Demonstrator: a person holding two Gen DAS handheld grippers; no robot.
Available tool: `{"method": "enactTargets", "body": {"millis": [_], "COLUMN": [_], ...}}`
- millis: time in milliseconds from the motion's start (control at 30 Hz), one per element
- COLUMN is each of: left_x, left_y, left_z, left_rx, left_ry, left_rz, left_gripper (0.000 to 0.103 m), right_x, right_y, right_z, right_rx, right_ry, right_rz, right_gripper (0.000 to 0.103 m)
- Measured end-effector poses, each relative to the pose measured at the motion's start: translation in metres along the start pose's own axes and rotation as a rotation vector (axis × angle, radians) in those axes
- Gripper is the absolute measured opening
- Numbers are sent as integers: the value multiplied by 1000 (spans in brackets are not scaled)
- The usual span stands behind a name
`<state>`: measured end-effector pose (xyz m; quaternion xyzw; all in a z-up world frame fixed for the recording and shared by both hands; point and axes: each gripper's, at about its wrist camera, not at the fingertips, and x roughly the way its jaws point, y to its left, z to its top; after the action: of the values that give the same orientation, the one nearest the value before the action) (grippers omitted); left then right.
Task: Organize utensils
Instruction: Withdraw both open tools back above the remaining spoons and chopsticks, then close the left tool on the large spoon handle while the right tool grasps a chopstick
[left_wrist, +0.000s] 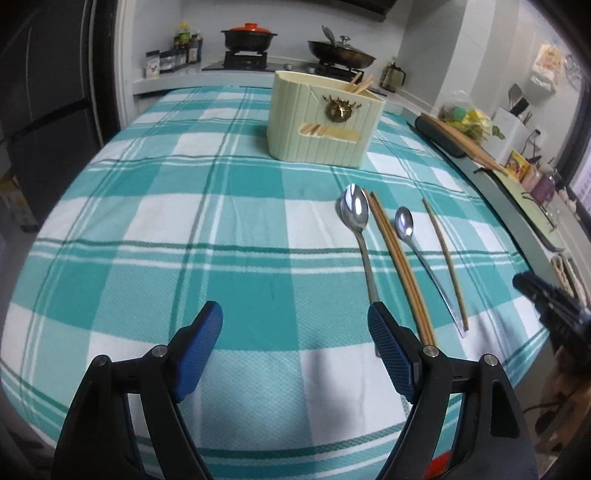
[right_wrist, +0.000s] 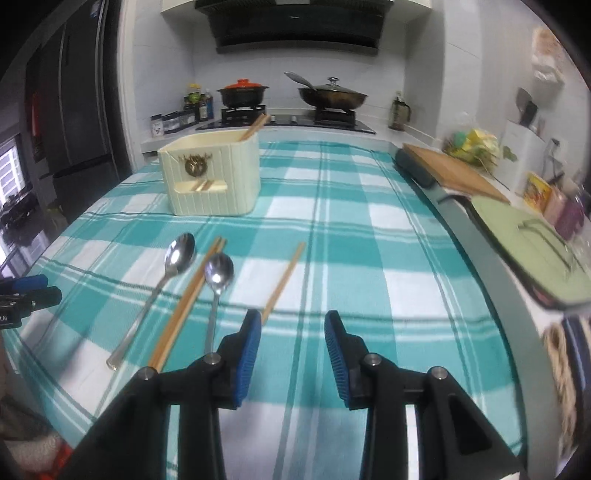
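A cream utensil holder (left_wrist: 320, 119) (right_wrist: 212, 173) stands on the teal checked tablecloth, with chopsticks (left_wrist: 359, 85) sticking out of it. In front of it lie a large spoon (left_wrist: 357, 218) (right_wrist: 173, 266), a pair of chopsticks (left_wrist: 397, 258) (right_wrist: 192, 295), a small spoon (left_wrist: 410, 230) (right_wrist: 218, 280) and a single chopstick (left_wrist: 445, 254) (right_wrist: 282, 280). My left gripper (left_wrist: 295, 321) is open and empty, just left of the large spoon's handle. My right gripper (right_wrist: 293, 325) is open and empty, its left finger by the single chopstick's near end; it also shows in the left wrist view (left_wrist: 546, 295).
A stove with a black pot (right_wrist: 242, 94) and a lidded wok (right_wrist: 332, 96) stands beyond the table. A wooden cutting board (right_wrist: 450, 170) and a green tray (right_wrist: 535, 243) lie on the counter to the right. A dark fridge (right_wrist: 74, 110) stands at left.
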<state>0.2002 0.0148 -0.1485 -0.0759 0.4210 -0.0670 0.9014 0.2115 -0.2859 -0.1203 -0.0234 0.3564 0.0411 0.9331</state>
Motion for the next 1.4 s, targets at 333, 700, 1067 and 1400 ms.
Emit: {"method": "enactTargets", "body": {"millis": [333, 700, 1067, 1400], "left_x": [-5, -9, 1, 28], "left_y": [-17, -18, -22, -38], "left_z": [-15, -27, -26, 6], "left_rx": [17, 32, 45, 93], "left_ry": [3, 14, 37, 51], "left_rz": [10, 31, 36, 25], "left_gripper": [82, 82, 82, 84], "right_x": [-11, -10, -5, 24], "right_y": [10, 24, 22, 15], "right_z": [-43, -51, -53, -28], "right_rx": [39, 24, 34, 79], "right_ry": [-2, -1, 21, 68], "right_rz": [4, 12, 12, 78], "right_gripper": [36, 36, 36, 36]}}
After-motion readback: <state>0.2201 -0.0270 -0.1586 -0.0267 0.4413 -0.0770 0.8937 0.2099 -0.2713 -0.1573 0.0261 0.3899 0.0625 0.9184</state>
